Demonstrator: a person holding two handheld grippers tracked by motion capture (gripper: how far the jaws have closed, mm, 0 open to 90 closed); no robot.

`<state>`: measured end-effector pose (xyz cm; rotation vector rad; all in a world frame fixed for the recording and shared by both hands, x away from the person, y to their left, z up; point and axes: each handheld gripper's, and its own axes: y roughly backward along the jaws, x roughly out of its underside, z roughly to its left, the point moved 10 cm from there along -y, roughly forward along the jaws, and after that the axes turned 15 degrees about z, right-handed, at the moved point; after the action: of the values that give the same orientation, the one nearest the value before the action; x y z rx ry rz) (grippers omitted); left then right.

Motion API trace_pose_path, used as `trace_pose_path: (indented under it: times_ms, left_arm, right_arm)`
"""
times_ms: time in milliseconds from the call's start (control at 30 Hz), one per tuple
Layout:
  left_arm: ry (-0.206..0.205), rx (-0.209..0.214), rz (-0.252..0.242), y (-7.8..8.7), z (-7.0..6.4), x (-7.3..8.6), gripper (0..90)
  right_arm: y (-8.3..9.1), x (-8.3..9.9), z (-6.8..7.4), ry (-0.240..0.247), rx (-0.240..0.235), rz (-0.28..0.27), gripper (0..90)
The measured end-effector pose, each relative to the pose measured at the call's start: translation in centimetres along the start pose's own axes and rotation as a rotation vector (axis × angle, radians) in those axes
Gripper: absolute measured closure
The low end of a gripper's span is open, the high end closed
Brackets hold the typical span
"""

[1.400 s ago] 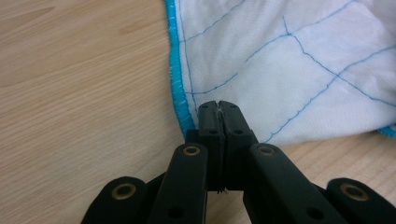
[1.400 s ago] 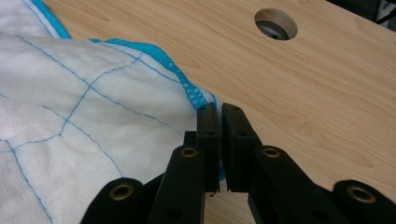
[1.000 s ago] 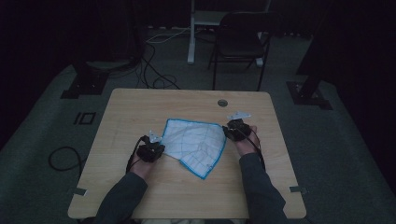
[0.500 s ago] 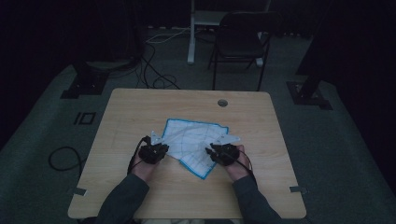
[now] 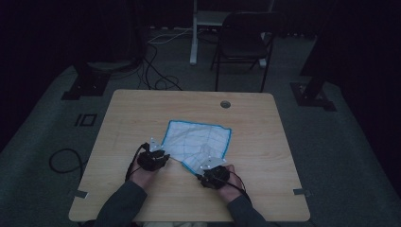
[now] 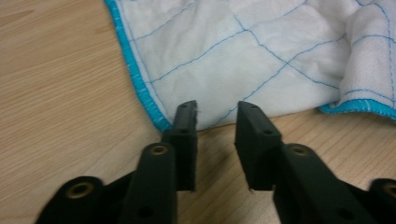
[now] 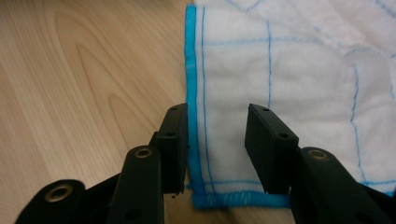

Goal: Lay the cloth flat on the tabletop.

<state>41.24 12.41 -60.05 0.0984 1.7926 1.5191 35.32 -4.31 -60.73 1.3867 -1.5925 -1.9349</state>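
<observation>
Cloth (image 5: 196, 142) on surface (image 5: 265, 156) — one corner folded over, folding barely begun. Left gripper (image 6: 215, 116) and right gripper (image 7: 217, 122) — jaws parted, empty, at its near edge.

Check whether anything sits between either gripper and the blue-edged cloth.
Nothing visible does. The left gripper is open right at the edge of the cloth, with bare wooden table under it. The right gripper is open with the cloth's corner already between its jaws. No other object lies near either one.
</observation>
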Motion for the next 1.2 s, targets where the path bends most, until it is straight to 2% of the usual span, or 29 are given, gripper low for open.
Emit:
trace_pose_path:
  times_ms: [133,300,467,633,700,767,1000,1200]
  left_arm:
    - [-0.030,0.017,0.001,-0.3,-0.7,-0.7,61.9]
    - [-0.062,0.008,0.015,-0.9,-1.4,-1.3,60.5]
    - [-0.065,-0.003,0.037,-1.3,-1.6,-1.4,60.9]
    - [-0.060,-0.024,0.042,-1.4,-1.2,-1.4,72.1]
    - [-0.055,-0.014,0.043,-1.3,-1.1,-1.5,81.1]
    - [-0.055,-0.010,0.042,-1.1,-1.1,-1.5,86.1]
    - [-0.064,0.008,-0.004,0.9,-1.2,-2.1,88.0]
    - [-0.050,0.050,-0.060,3.1,-1.3,-3.2,88.5]
  right_arm:
    - [-0.1,0.3,0.0,0.002,-0.010,0.011,65.6]
    - [0.1,0.7,-0.6,-0.021,0.002,0.020,82.8]
    - [0.6,1.6,-1.3,-0.055,0.003,0.023,85.5]
    - [1.4,2.5,-2.1,-0.084,0.017,0.022,85.9]
    - [1.7,2.8,-2.5,-0.088,0.036,0.024,85.9]
    - [2.0,3.0,-2.7,-0.085,0.046,0.023,85.9]
    - [3.1,3.6,-3.5,-0.098,0.074,0.014,85.9]
    - [4.2,4.3,-4.4,-0.127,0.090,0.003,85.9]
